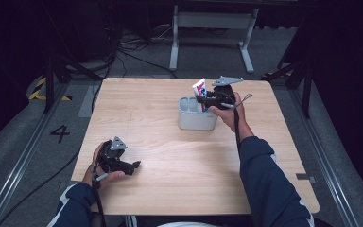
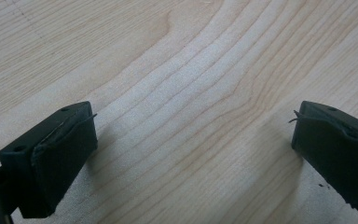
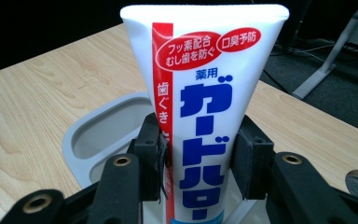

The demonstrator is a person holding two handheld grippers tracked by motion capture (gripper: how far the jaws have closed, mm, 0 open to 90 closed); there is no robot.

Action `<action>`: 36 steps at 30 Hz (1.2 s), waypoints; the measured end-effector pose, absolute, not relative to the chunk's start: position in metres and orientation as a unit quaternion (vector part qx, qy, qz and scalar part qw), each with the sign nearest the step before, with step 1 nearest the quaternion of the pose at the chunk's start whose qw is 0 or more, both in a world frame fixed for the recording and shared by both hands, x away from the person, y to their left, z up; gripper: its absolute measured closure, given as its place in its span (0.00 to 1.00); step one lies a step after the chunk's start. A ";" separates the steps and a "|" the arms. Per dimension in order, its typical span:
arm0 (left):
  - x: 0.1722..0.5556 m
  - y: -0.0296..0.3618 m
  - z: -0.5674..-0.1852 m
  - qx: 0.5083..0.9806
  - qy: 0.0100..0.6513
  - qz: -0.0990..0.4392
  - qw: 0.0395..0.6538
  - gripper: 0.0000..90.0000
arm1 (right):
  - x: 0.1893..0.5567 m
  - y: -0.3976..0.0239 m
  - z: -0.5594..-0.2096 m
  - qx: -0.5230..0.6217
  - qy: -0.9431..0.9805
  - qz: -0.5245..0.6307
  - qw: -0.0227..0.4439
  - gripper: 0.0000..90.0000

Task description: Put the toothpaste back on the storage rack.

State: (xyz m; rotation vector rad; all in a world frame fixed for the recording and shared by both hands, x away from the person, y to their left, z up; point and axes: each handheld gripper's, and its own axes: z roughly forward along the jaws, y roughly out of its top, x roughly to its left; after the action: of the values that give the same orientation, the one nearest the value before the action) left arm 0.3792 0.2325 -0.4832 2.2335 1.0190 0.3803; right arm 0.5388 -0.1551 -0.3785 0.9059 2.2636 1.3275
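Right tongs (image 3: 198,154) clenched on toothpaste tube (image 3: 205,93) above grey holder (image 1: 196,115); could slip, topple. Left tongs (image 2: 193,149) released.

The table (image 1: 160,142) is light wood and stands on a grey floor (image 1: 19,161). At 12 o'clock a white frame (image 1: 212,28) stands, with black cables (image 1: 132,54) at 11. At 9 o'clock the floor carries the number 4 (image 1: 60,133). The walls are dark.
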 end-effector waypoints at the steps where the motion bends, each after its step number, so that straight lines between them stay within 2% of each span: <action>1: 0.379 0.232 -0.483 0.851 0.389 0.145 0.323 0.00 | 0.538 -0.155 -0.379 0.321 0.803 0.468 0.181 0.67; 36: 0.379 0.232 -0.483 0.851 0.388 0.145 0.323 0.00 | 0.528 -0.155 -0.395 0.303 0.827 0.439 0.177 0.65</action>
State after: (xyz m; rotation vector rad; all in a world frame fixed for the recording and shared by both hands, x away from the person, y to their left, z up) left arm 0.3792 0.2325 -0.4832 2.2334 1.0189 0.3803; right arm 0.5281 -0.1554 -0.3954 0.8573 2.3412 1.2414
